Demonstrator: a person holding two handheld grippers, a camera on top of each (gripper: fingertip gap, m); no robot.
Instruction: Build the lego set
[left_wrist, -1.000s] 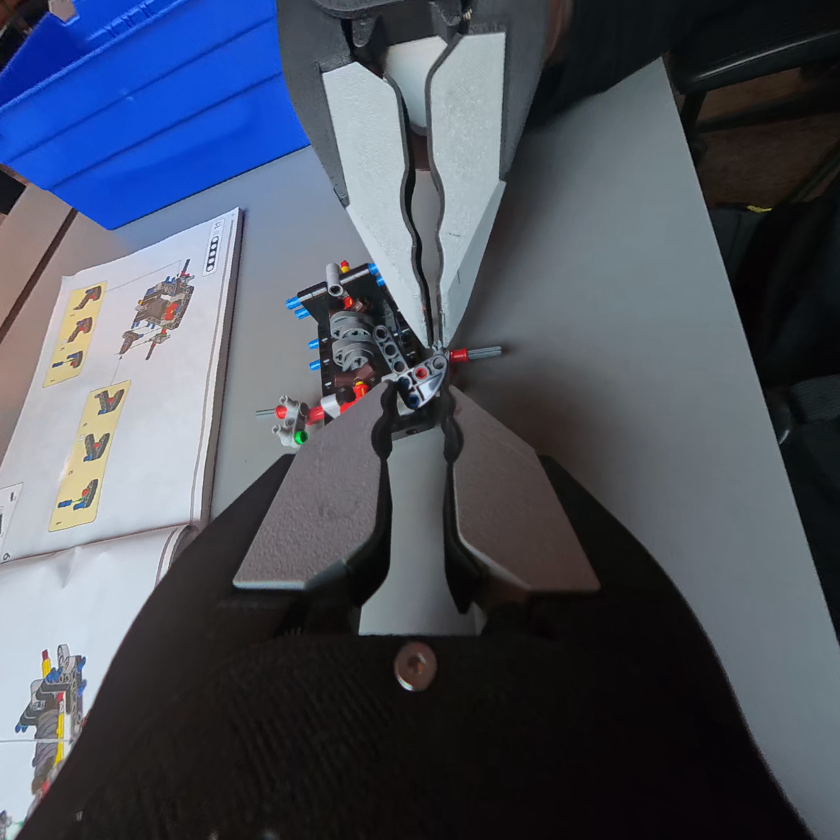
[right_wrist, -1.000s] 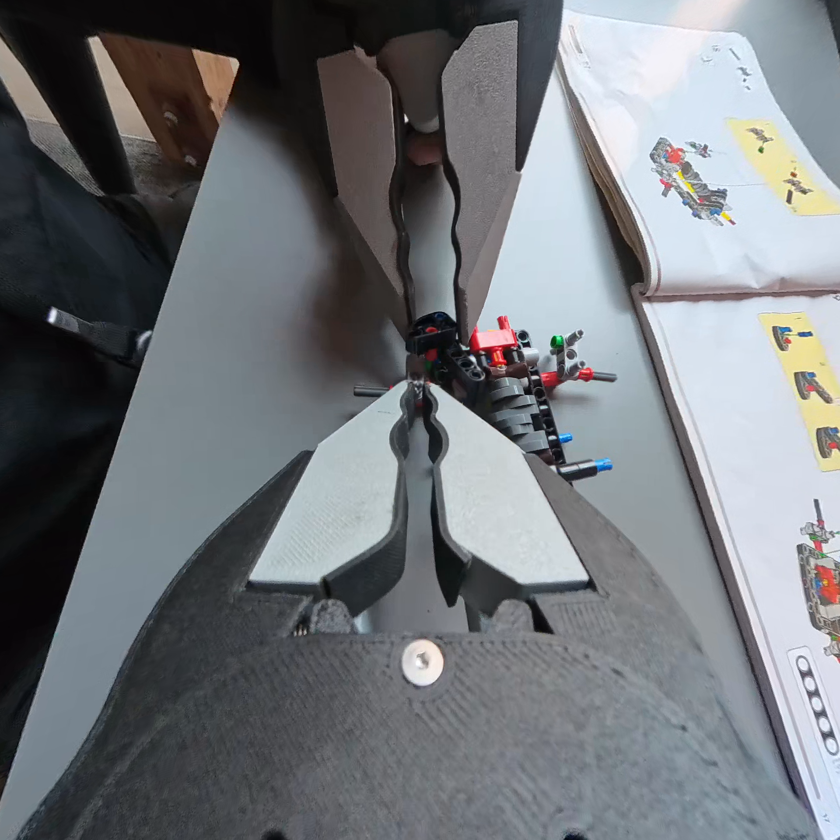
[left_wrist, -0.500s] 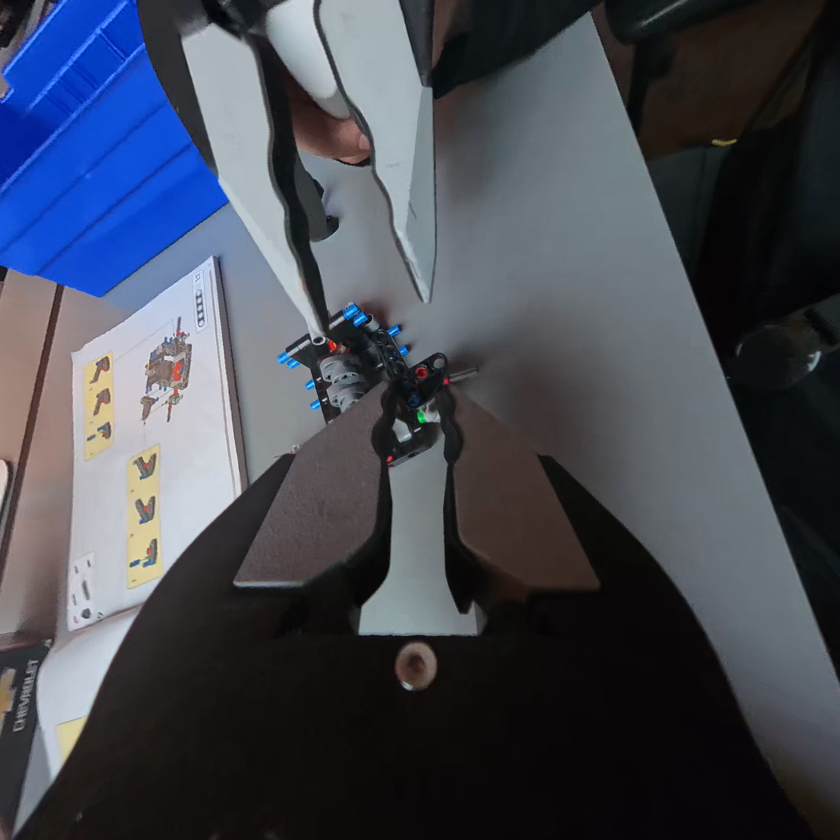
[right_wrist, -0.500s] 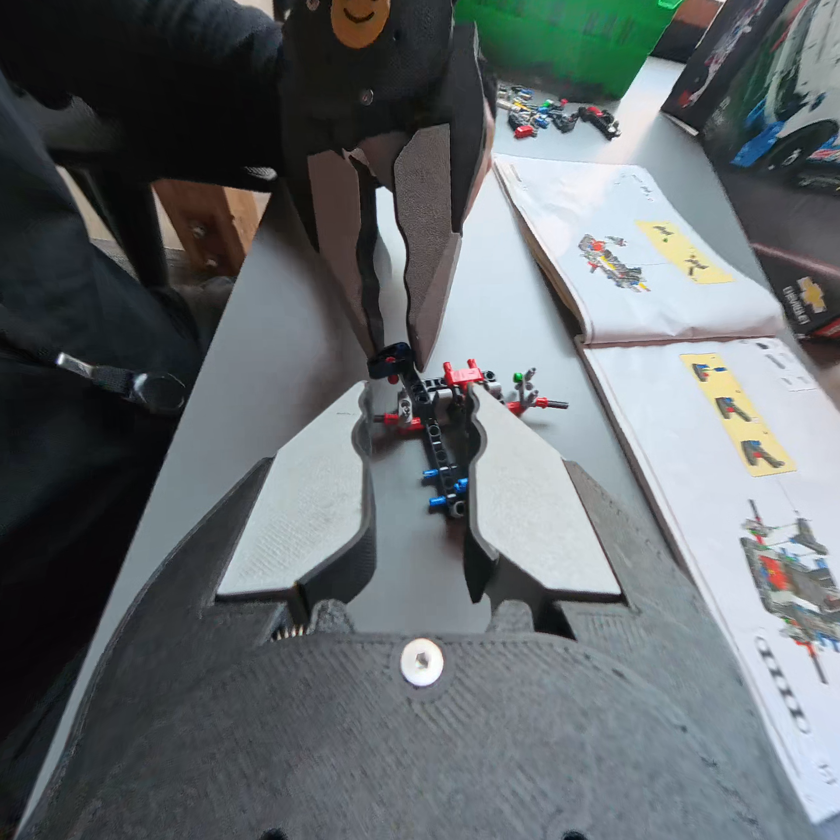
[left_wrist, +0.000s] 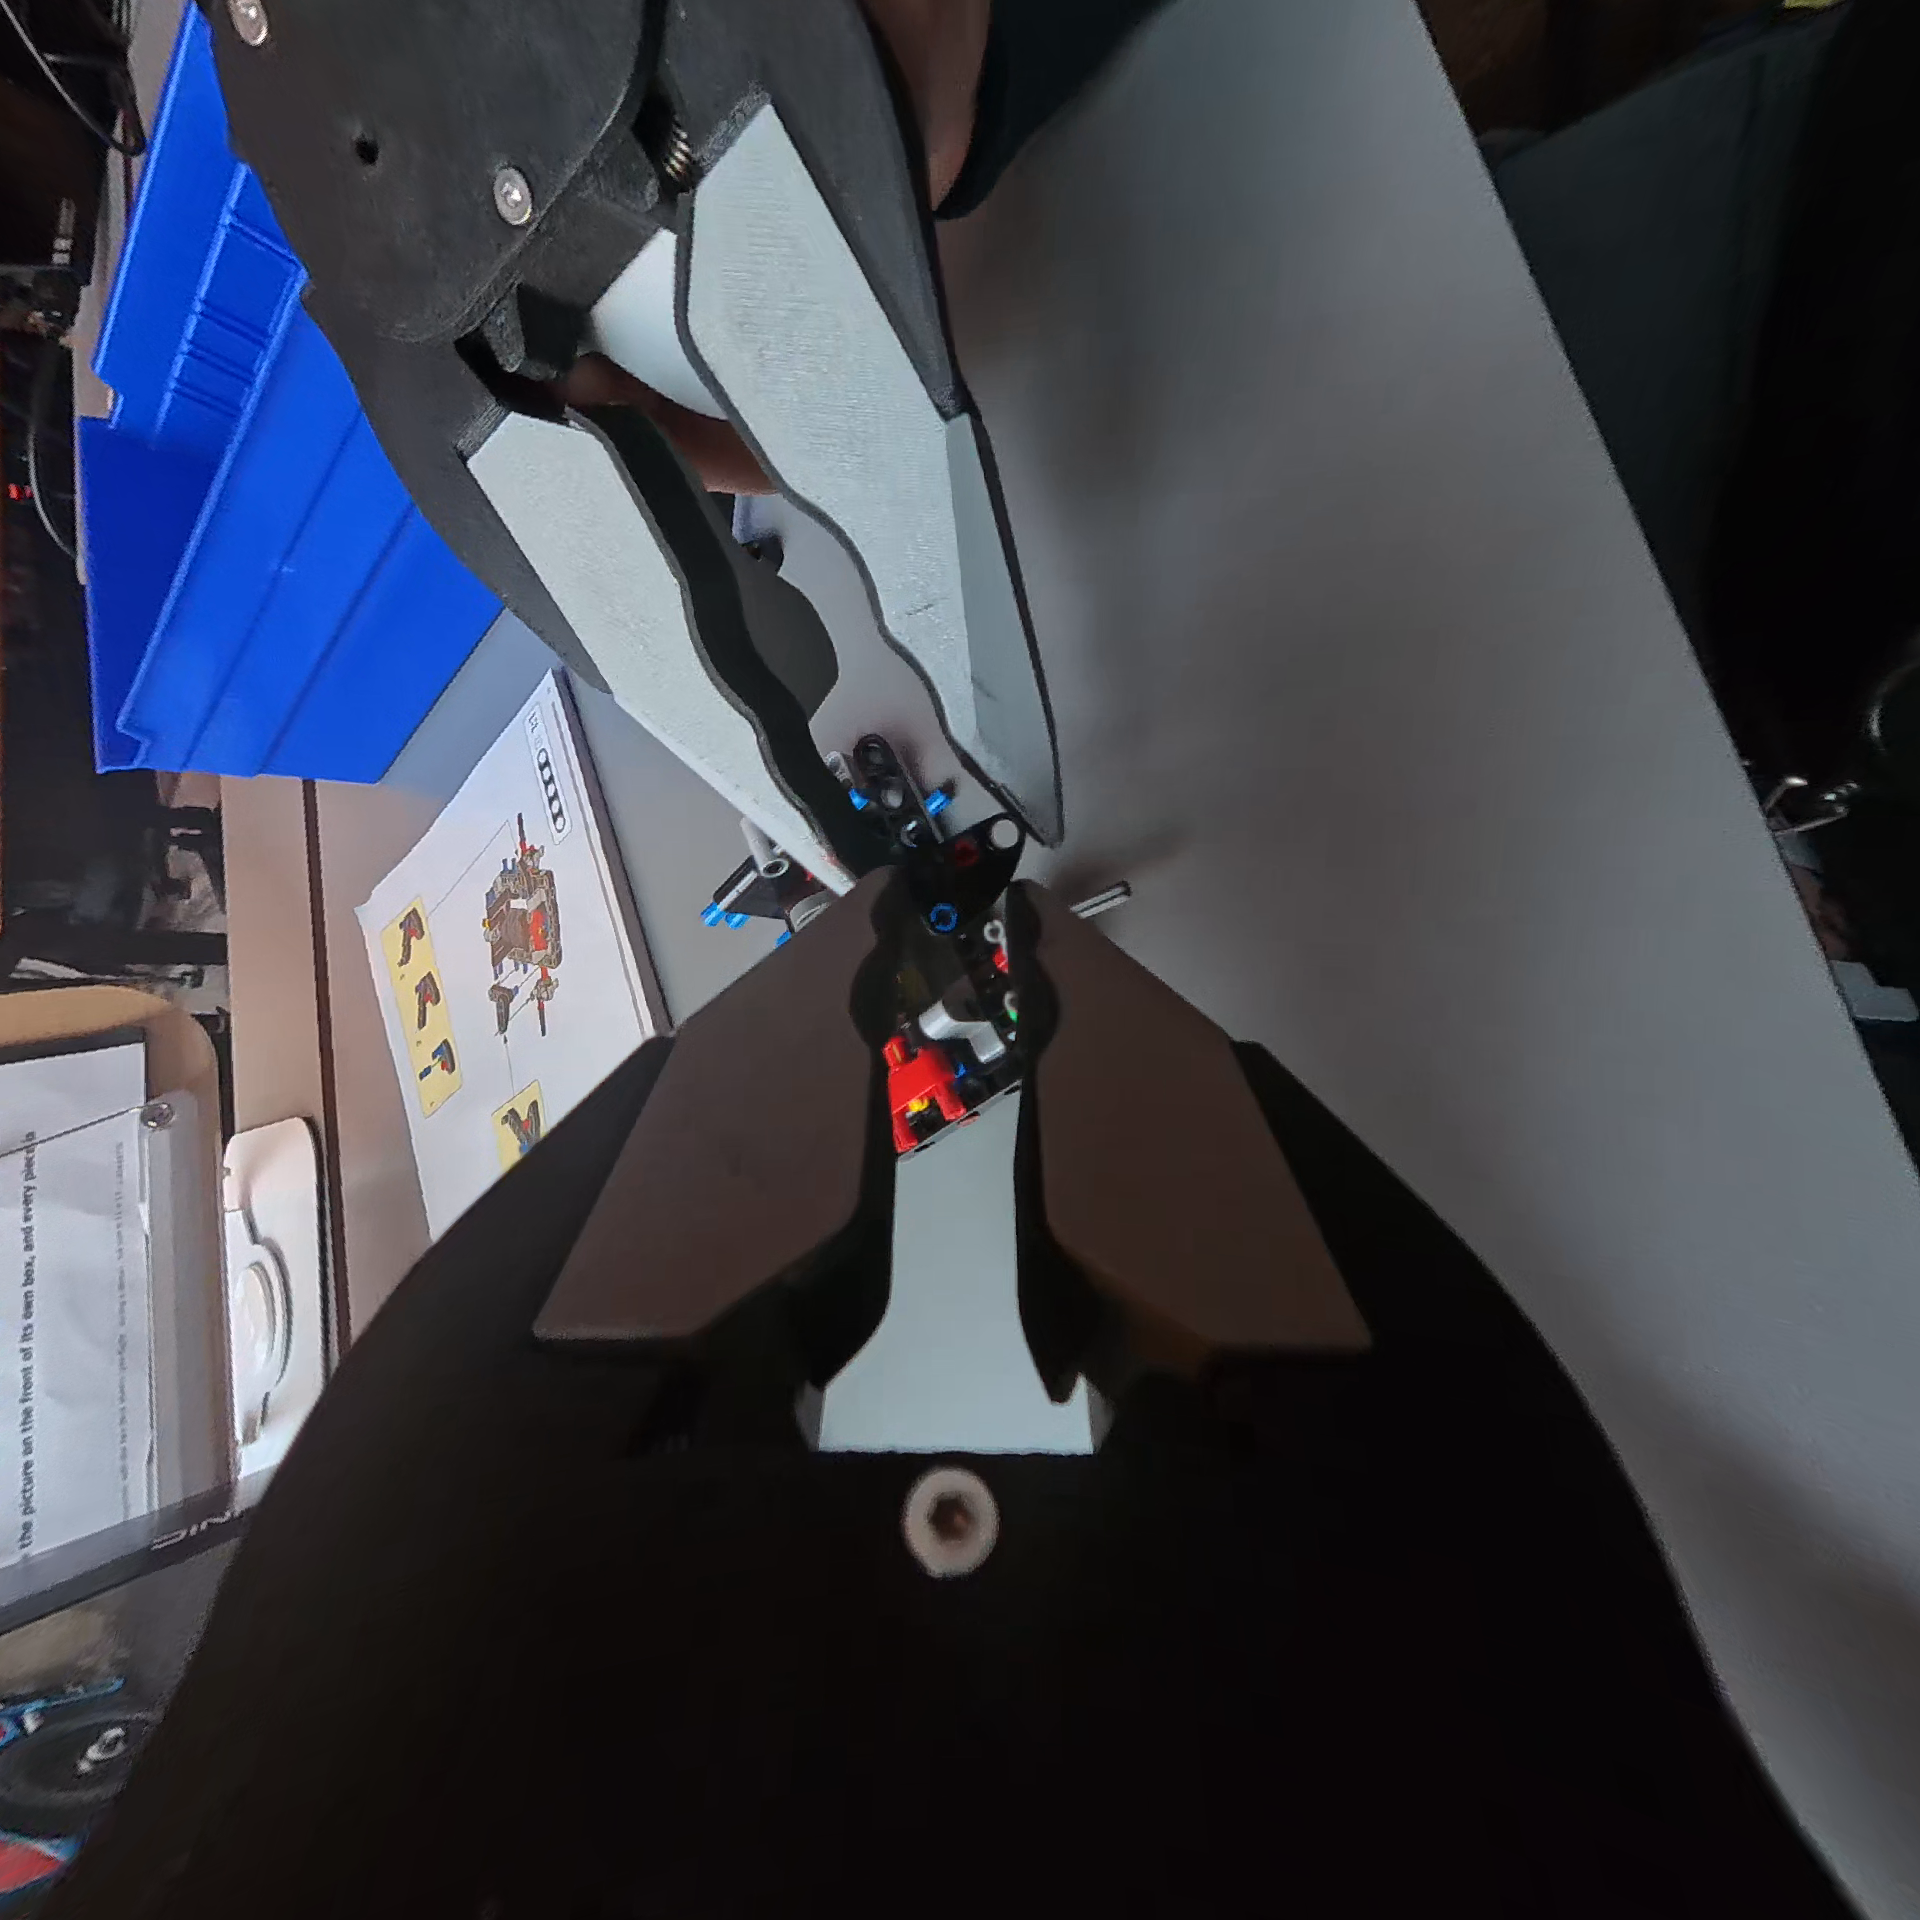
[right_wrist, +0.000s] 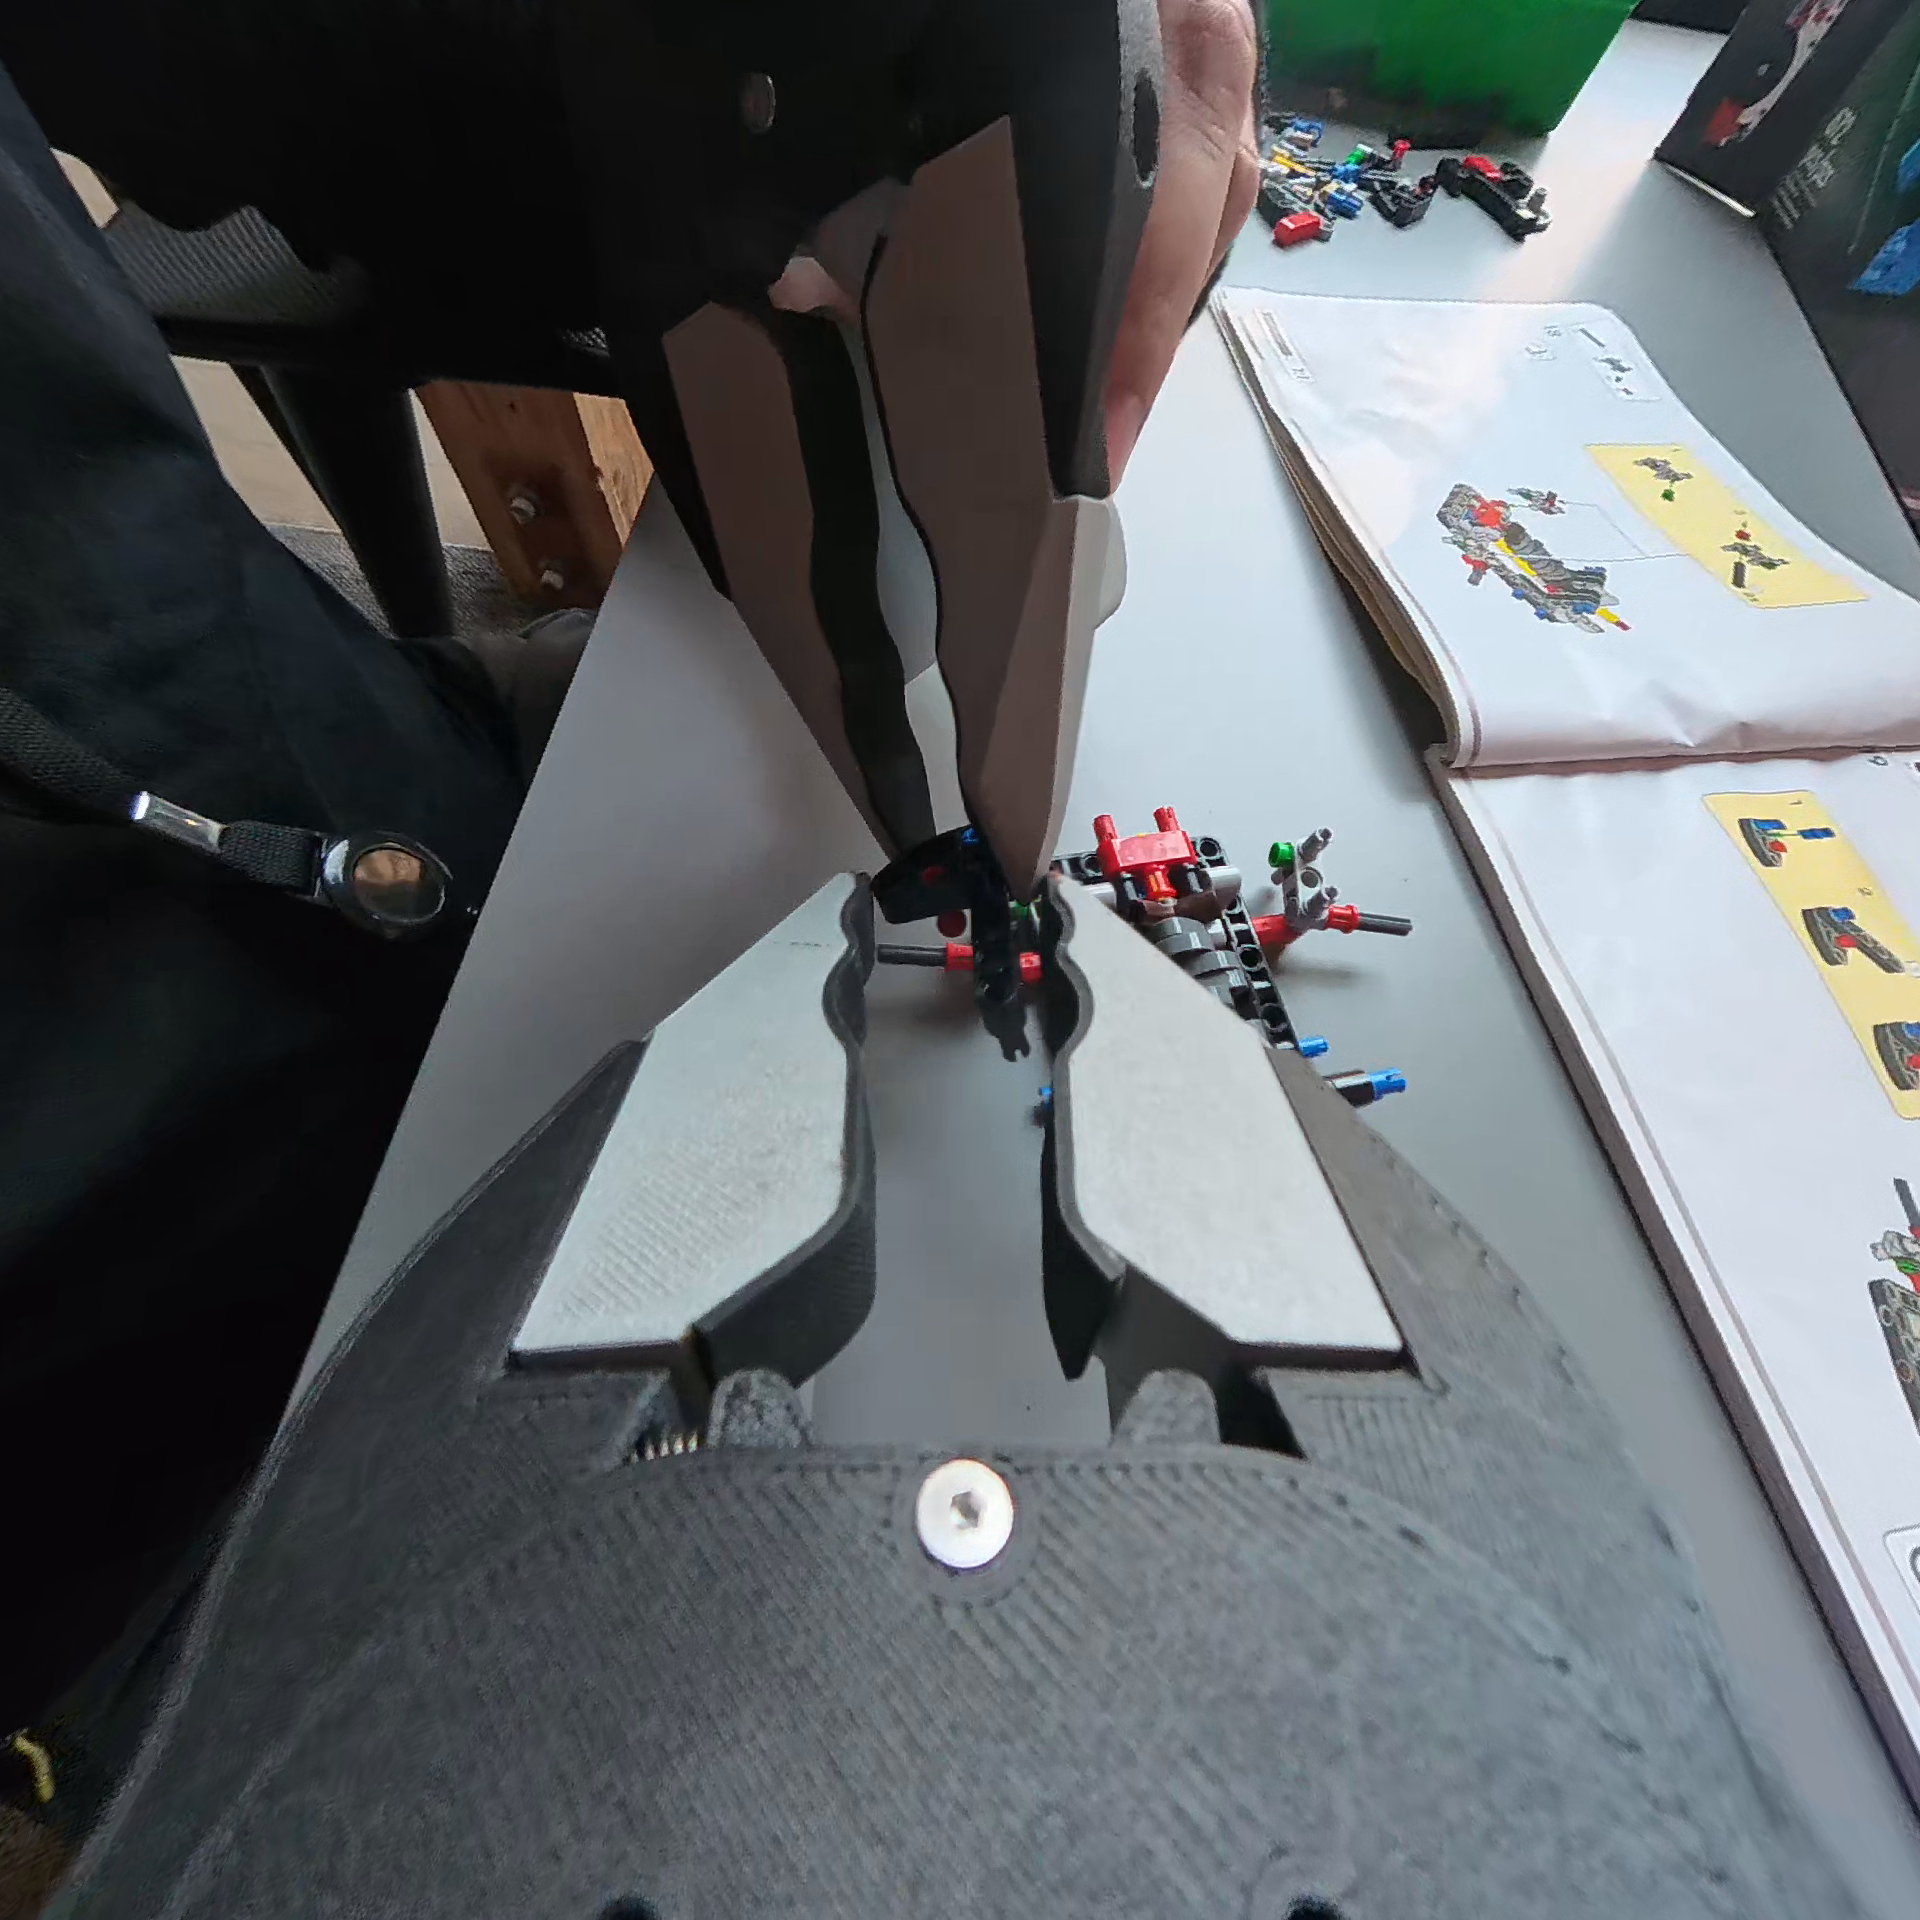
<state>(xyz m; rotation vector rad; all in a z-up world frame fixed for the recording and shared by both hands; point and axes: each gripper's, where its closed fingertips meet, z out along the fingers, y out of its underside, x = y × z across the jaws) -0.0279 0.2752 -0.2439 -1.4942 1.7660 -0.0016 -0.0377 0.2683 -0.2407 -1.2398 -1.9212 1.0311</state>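
The lego assembly (left_wrist: 940, 1039) is a black frame with red, grey and blue parts, resting on the grey table (left_wrist: 1351, 727). A black curved panel (left_wrist: 961, 868) sits on its near end. My left gripper (left_wrist: 953, 904), with dark fingers, is shut on that end of the assembly. In the right wrist view the left gripper (right_wrist: 971, 862) comes down from above onto the panel (right_wrist: 920, 878). My right gripper (right_wrist: 958, 909), with grey fingers, is open. Its tips straddle a black beam of the assembly (right_wrist: 1174, 883). The right gripper also shows in the left wrist view (left_wrist: 940, 831).
An open instruction booklet (right_wrist: 1662, 623) lies beside the assembly, also in the left wrist view (left_wrist: 499, 935). A blue bin (left_wrist: 260, 571) stands behind it. Loose lego pieces (right_wrist: 1392, 187), a green bin (right_wrist: 1434, 52) and set boxes (right_wrist: 1829, 156) are at the far end. The table edge runs close by. My left and right fingertips are right by each other.
My right gripper was shut at the panel, then opened and drew back. It now sits low again with its tips around the assembly. My left gripper kept its hold.
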